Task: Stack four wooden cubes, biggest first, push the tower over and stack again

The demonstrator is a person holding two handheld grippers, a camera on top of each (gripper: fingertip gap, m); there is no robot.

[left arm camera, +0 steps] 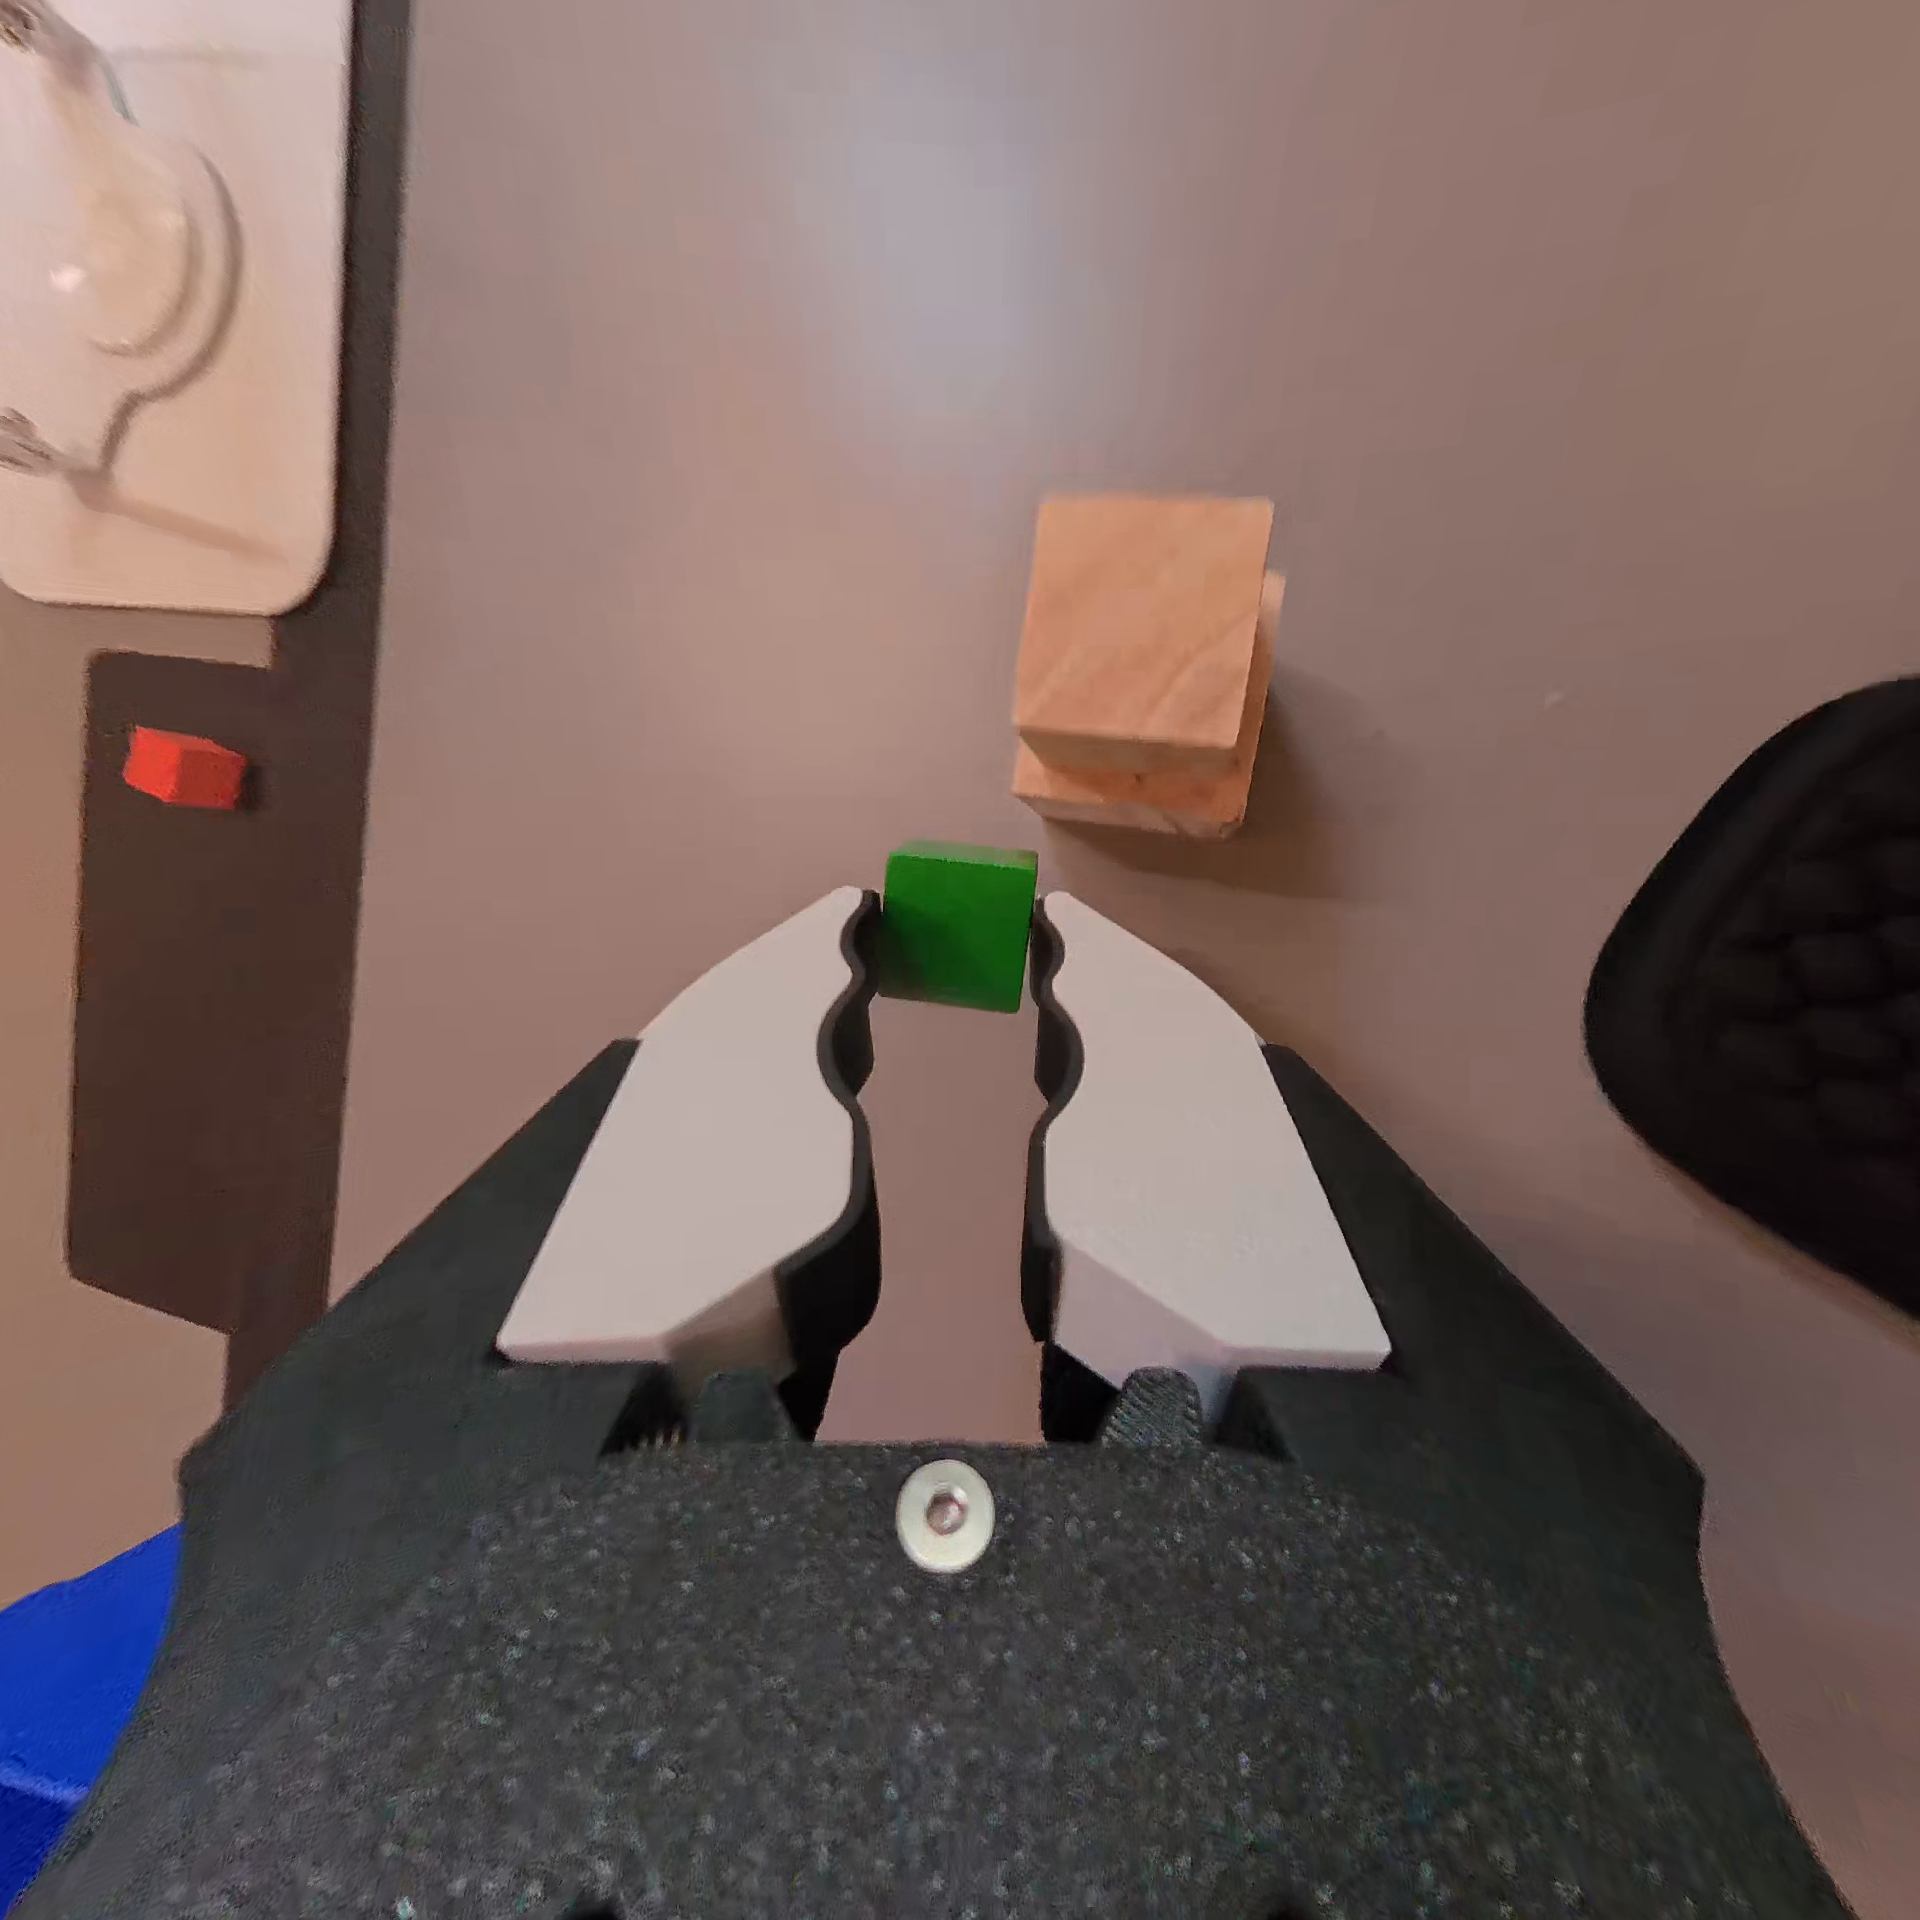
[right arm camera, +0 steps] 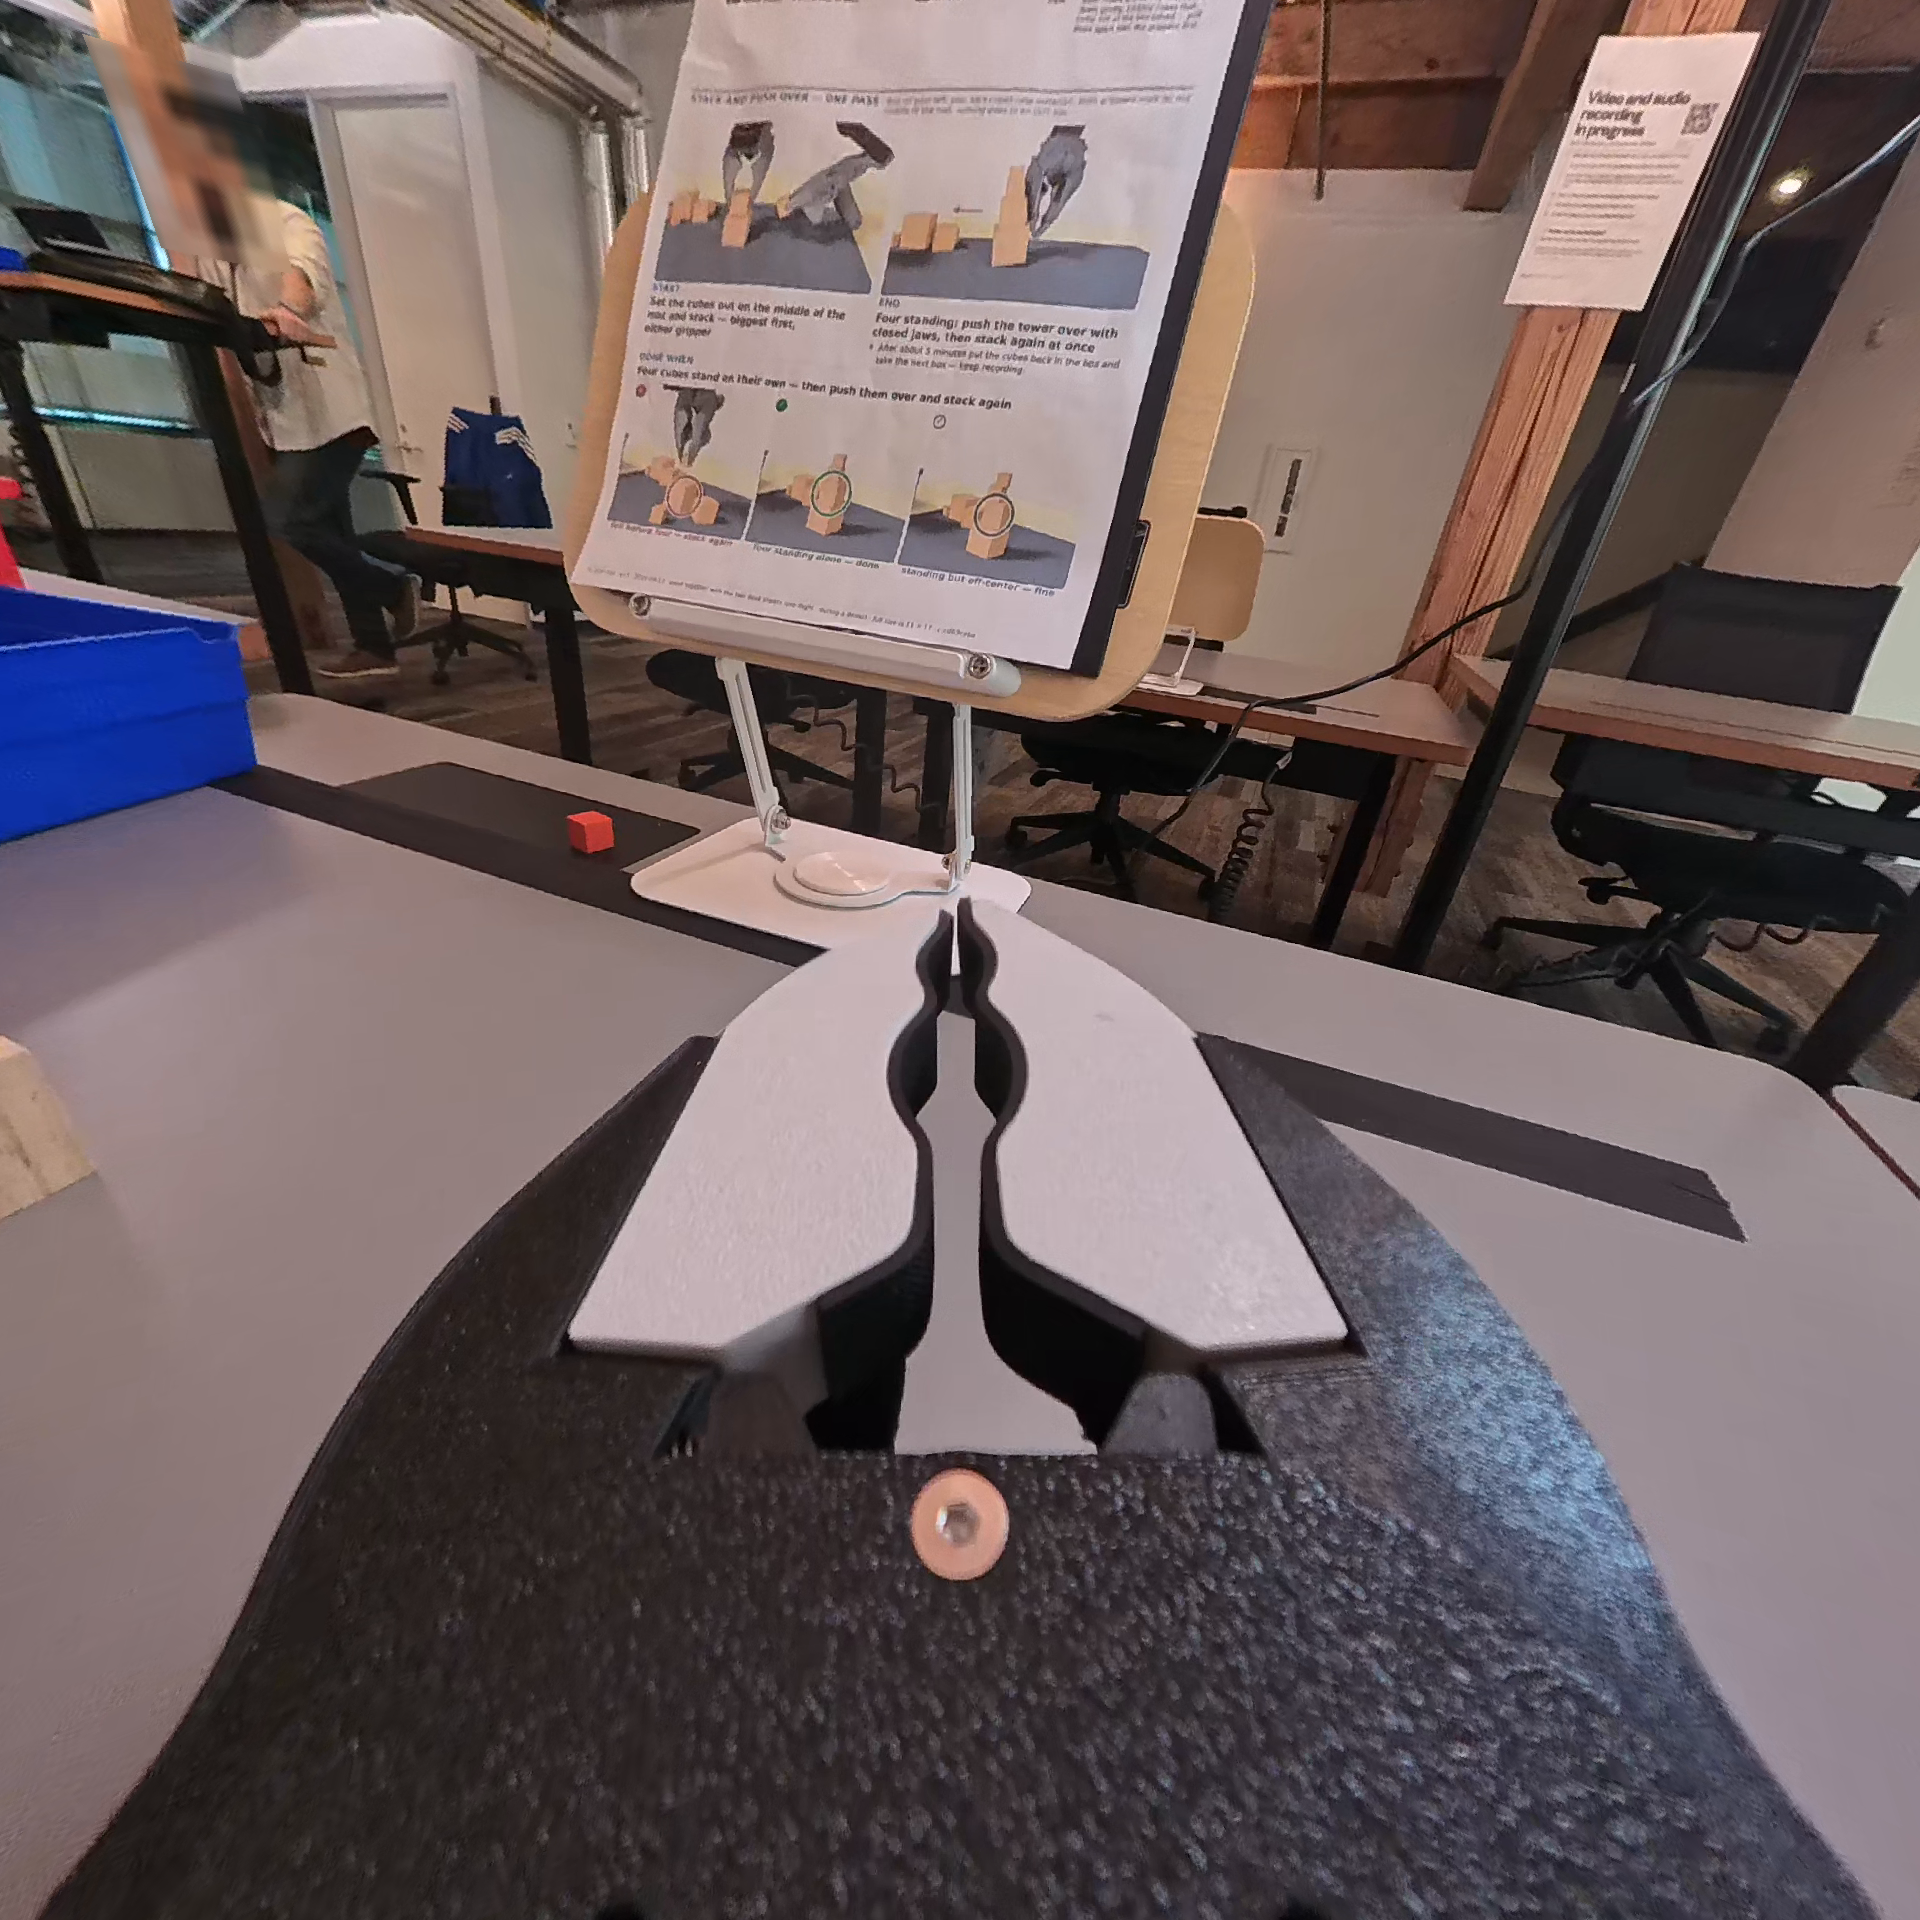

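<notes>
In the left wrist view my left gripper is shut on a small green cube. Both dark pads press on its sides at the fingertips, over the grey mat. Just beyond and to the right, two light wooden blocks stand stacked, the upper one slightly askew. A small red cube sits on a dark patch at the left and also shows in the right wrist view. My right gripper is shut with its tips together and nothing between them, low over the mat. Its black body shows at the right edge.
A white stand base carries a board with a printed sheet at the table's far edge. A blue bin stands at the left. A pale wooden block shows at the left edge. Office chairs and desks lie beyond. The grippers' ends are close to 35 cm from one another. The pale wooden block is closer to my left gripper, around 10 cm from its tips; the right tips are 30 cm off.
</notes>
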